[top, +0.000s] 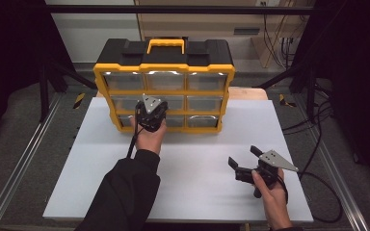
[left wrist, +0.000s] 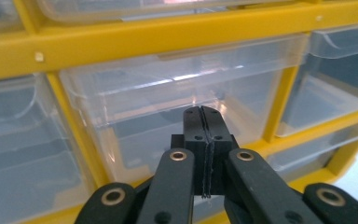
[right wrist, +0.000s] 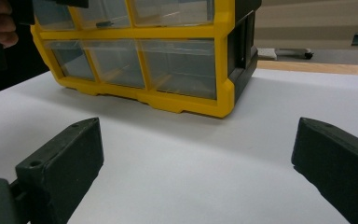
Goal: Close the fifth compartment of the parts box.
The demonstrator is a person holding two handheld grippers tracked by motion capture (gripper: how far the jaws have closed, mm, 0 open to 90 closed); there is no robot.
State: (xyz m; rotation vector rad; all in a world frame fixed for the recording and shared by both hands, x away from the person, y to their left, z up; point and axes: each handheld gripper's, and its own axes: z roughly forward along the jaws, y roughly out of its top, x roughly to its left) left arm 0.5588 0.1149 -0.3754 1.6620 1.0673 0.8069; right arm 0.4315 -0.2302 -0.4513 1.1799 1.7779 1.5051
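High view: a yellow-and-black drawer cabinet [top: 164, 91] stands in the upper centre of the frame, at the far edge of a white table top [top: 197, 163]. Its front shows three rows of three clear drawers, and a yellow carry handle [top: 165, 45] sits on its black top. The left gripper [top: 150, 115], held in the left hand [top: 149, 137], appears just left of centre, against the cabinet's lower rows. A dark sleeve [top: 125, 192] enters from the bottom edge. The right gripper [top: 243, 161], held in the right hand [top: 270, 192], hovers over bare table in the lower right of the frame, well apart from the cabinet.

Left gripper view: the two black jaws meet at the centre of the frame, pressed flat together with nothing between them. Directly behind the closed tips [left wrist: 204, 126] lies a clear drawer [left wrist: 177, 116] of the middle column, bounded by yellow frame bars [left wrist: 168, 42]. Whether the tips touch the drawer front cannot be told.

Right gripper view: the jaws stand wide apart, one at the lower left and one at the lower right of the frame, empty, with white table between them. The cabinet occupies the upper left, its corner resting on the table.
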